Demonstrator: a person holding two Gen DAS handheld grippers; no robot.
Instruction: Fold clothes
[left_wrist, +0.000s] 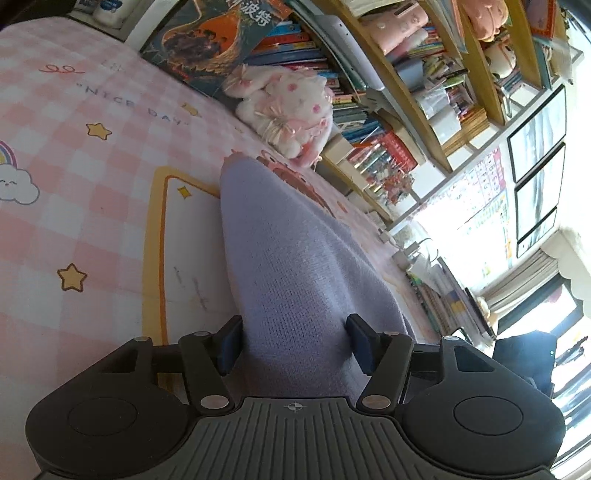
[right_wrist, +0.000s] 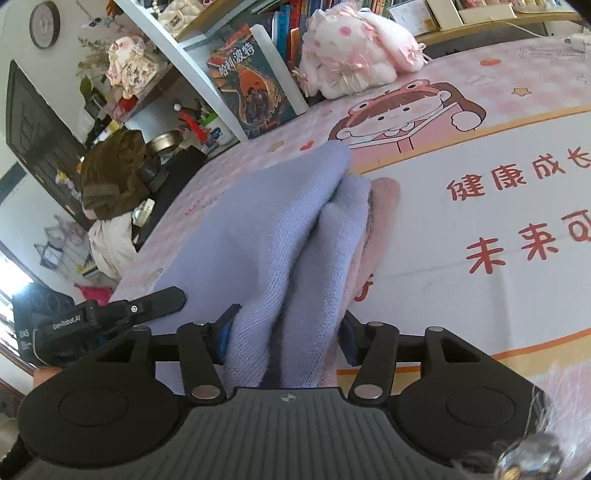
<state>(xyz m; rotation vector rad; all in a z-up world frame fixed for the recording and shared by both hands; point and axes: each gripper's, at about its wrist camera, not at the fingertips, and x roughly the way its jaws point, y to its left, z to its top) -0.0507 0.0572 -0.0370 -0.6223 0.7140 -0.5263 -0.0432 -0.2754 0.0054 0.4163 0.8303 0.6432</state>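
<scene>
A lavender knit garment (left_wrist: 280, 240) lies in a long raised fold across the pink checked mat (left_wrist: 74, 184). Its near end fills the gap between the pads of my left gripper (left_wrist: 295, 345), which is shut on it. In the right wrist view the same lavender cloth (right_wrist: 266, 221) is bunched in two thick folds between the pads of my right gripper (right_wrist: 285, 339), also shut on it. A pink fabric edge (right_wrist: 384, 206) shows beside the lavender folds. The left gripper's black body (right_wrist: 92, 319) appears at the left, close to the cloth.
A white and pink plush toy (left_wrist: 288, 107) (right_wrist: 351, 51) sits at the mat's far edge beside a leaning book (right_wrist: 251, 96). Packed bookshelves (left_wrist: 406, 110) rise behind. The printed mat (right_wrist: 498, 221) stretches bare to the right. A brown bundle (right_wrist: 114, 173) lies off the left edge.
</scene>
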